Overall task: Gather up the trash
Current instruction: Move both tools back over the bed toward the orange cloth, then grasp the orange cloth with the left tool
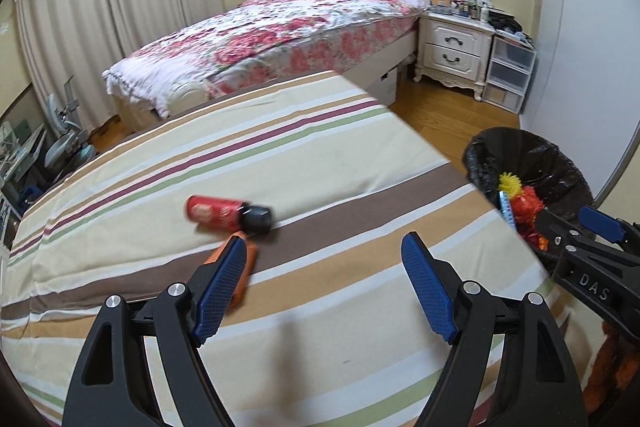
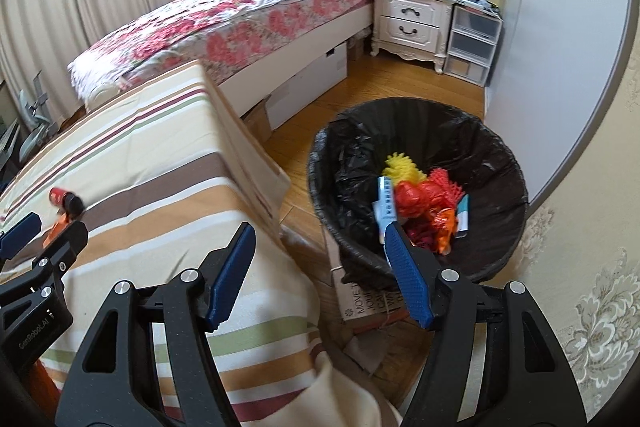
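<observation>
Broadly, a striped table [image 1: 280, 155] is seen, with a black-lined bin [image 2: 496, 163] on the floor at its right edge, already holding yellow and red trash. A red can [image 1: 218, 213] with a black cap and an orange scrap [image 1: 246, 267] lie on the cloth, touching or nearly so. The left claw [image 1: 322, 287] is held wide open and empty, just beside the scrap; the right claw [image 2: 320, 267] is likewise open and empty, near the bin. The can may be rolled away if nudged sideways, and the loose cloth may be pinched along with the scrap.
</observation>
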